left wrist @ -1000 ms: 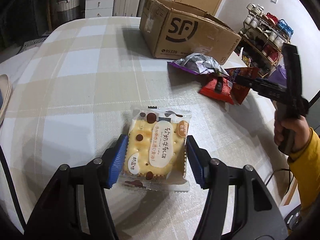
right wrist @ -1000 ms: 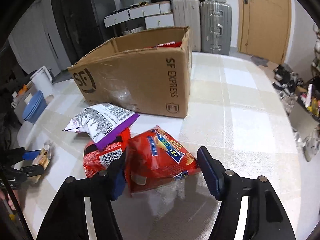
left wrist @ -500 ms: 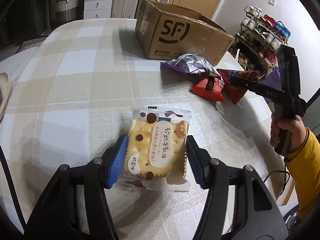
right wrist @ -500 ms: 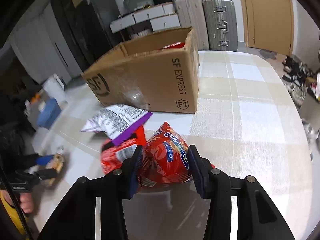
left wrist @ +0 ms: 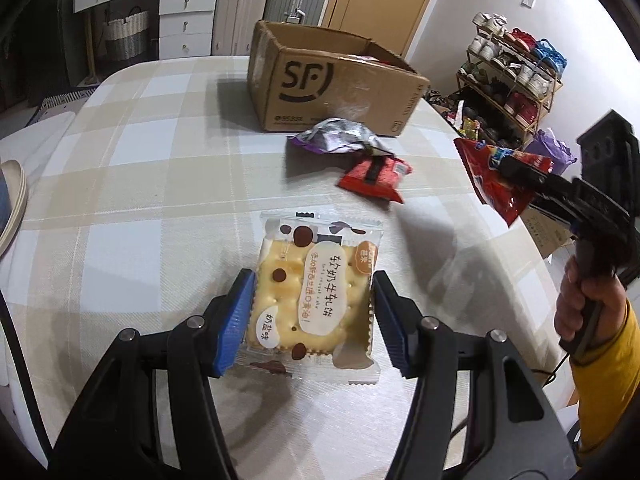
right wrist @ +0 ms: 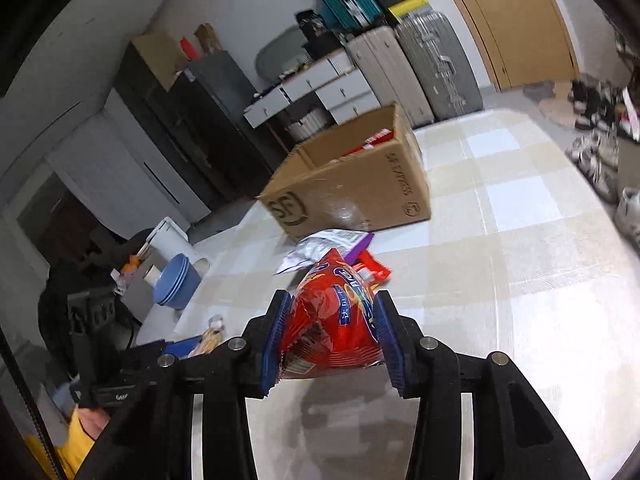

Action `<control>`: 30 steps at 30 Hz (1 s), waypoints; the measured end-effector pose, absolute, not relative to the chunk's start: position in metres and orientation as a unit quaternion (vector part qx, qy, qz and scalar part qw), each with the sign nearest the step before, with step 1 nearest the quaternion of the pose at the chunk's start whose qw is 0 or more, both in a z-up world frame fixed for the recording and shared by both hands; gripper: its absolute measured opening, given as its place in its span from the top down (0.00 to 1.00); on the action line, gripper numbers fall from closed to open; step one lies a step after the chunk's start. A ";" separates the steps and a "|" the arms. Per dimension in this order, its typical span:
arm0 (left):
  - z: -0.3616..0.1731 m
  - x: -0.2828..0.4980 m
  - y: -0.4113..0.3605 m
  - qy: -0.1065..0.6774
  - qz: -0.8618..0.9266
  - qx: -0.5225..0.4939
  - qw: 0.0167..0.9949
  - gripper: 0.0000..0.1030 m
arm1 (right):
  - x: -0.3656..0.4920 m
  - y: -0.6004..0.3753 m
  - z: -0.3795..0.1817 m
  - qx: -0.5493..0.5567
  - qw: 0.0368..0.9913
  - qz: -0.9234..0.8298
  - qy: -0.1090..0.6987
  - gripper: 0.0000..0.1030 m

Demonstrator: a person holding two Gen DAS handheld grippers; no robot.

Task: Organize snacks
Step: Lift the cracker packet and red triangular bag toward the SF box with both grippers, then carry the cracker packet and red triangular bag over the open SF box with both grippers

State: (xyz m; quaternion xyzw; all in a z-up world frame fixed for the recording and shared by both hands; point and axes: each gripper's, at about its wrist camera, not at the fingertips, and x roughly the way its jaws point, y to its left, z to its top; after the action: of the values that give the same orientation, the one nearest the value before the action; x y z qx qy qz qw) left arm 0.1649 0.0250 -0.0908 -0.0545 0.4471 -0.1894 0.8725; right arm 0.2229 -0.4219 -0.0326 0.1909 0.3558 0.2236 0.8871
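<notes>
My left gripper (left wrist: 312,312) is shut on a clear cracker packet (left wrist: 320,280), its blue pads against both sides, just above the checked tablecloth (left wrist: 140,160). In the left wrist view my right gripper (left wrist: 508,168) hangs at the right in a person's hand, shut on a red chip bag (left wrist: 492,196). The right wrist view shows that bag (right wrist: 332,320) squeezed between the pads of the right gripper (right wrist: 330,332), clear of the table. An open SF cardboard box (left wrist: 340,84) stands at the far side. In front of it lie a silver-purple bag (left wrist: 336,140) and a small red packet (left wrist: 376,176).
A shoe rack (left wrist: 516,76) stands past the table's right edge, with suitcases and drawers behind the box. Stacked blue bowls (right wrist: 176,284) sit off the table's left side. A plate rim (left wrist: 12,204) shows at the left edge.
My right gripper shut on the red chip bag, lifted it off the table and rolled. The left gripper rose slightly with the cracker packet still in it.
</notes>
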 end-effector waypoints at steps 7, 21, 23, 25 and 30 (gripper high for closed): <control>-0.077 0.139 0.015 0.431 -0.186 -0.047 0.882 0.46 | 0.164 -0.396 -0.008 0.145 0.907 0.233 0.321 0.58; -0.055 0.096 0.007 0.414 -0.191 -0.047 0.889 0.46 | 0.113 -0.382 0.002 0.140 0.911 0.235 0.308 0.58; -0.052 0.092 0.008 0.412 -0.193 -0.049 0.889 0.46 | 0.110 -0.384 0.003 0.144 0.912 0.232 0.307 0.58; -0.050 0.088 0.010 0.410 -0.194 -0.049 0.890 0.46 | 0.108 -0.384 0.003 0.144 0.911 0.232 0.309 0.58; -0.050 0.085 0.012 0.410 -0.200 -0.050 0.889 0.46 | 0.107 -0.382 0.003 0.138 0.912 0.232 0.309 0.58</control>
State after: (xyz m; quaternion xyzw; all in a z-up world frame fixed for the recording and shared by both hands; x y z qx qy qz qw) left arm 0.0849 0.0122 -0.0496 -0.0503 0.4097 -0.1997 0.8887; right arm 0.1074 -0.3824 0.0032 0.1383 0.3091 0.2316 0.9120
